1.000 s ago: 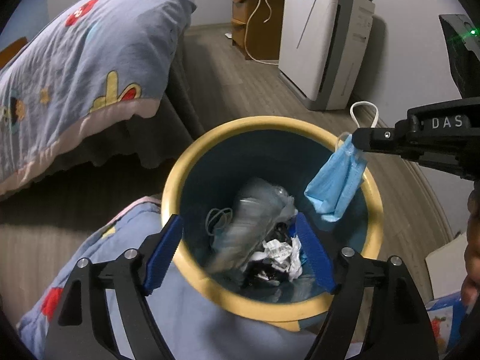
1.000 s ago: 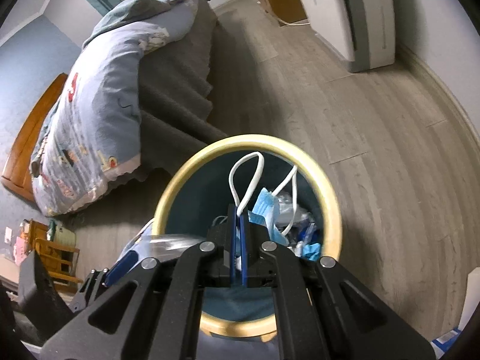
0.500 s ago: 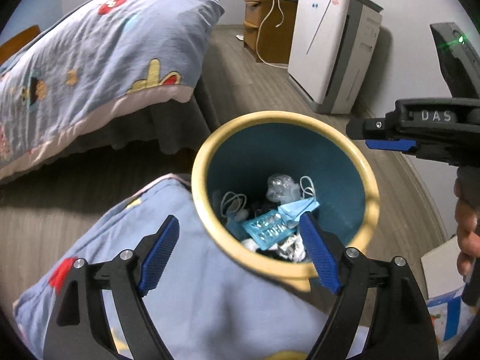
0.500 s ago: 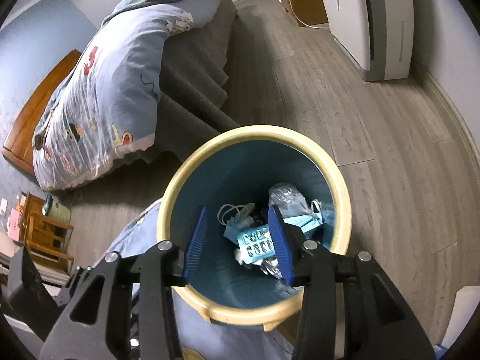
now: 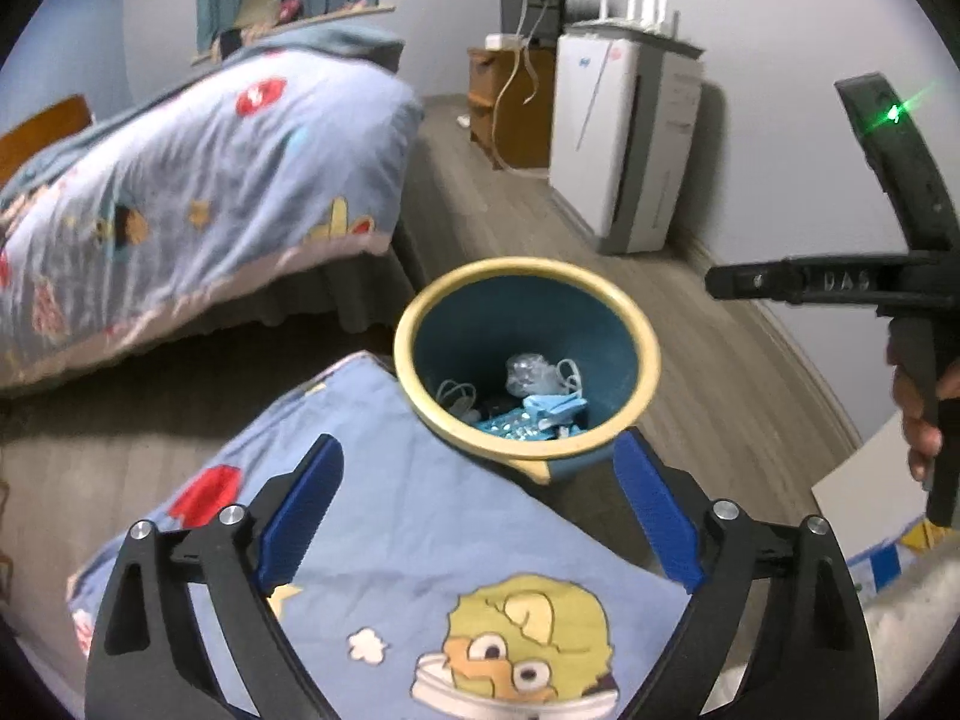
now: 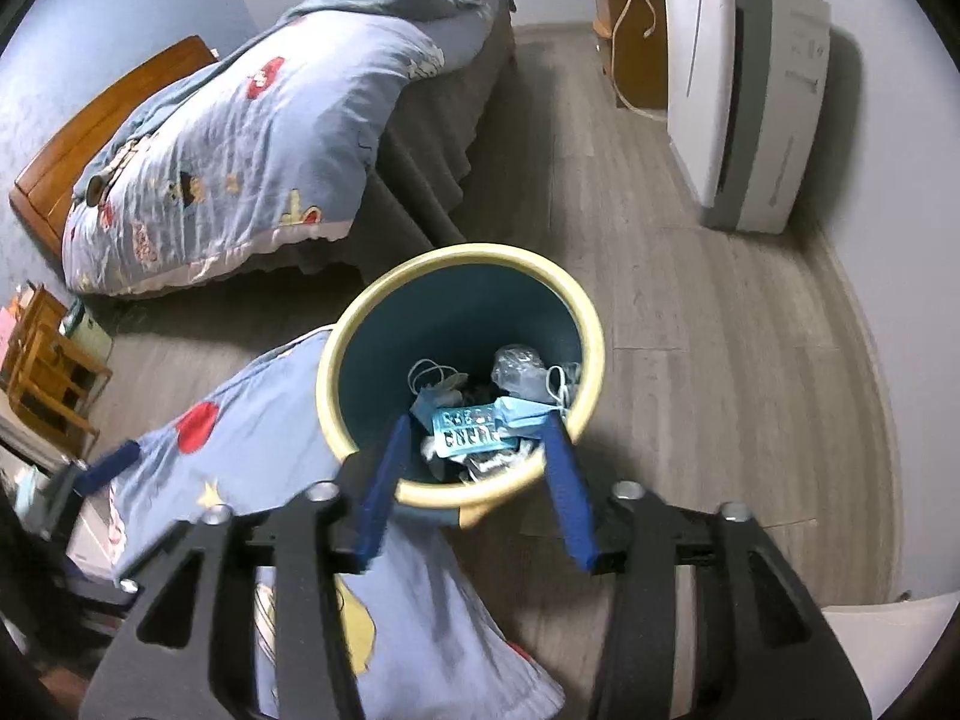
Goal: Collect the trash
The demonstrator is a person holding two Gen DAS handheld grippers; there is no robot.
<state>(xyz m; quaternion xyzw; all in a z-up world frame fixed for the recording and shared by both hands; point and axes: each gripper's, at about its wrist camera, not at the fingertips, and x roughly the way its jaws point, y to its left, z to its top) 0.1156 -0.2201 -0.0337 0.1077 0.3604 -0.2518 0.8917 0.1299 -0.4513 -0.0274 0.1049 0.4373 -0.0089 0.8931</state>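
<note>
Inside one bin (image 6: pixel 591 324), two masks (image 6: pixel 528 408)

a cartoon-print blue quilt (image 6: pixel 228 138) on the bed, white air purifier (image 6: pixel 744 90) beside a wooden cabinet (image 6: pixel 630 42)

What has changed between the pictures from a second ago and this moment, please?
The right gripper let go of the blue face mask, which dropped into the trash bin; its jaws are opening with nothing between them. The left gripper, also empty and opening, and the right one both drew back from the bin, which looks smaller in both views. The bin, blanket and bed stayed put.
</note>
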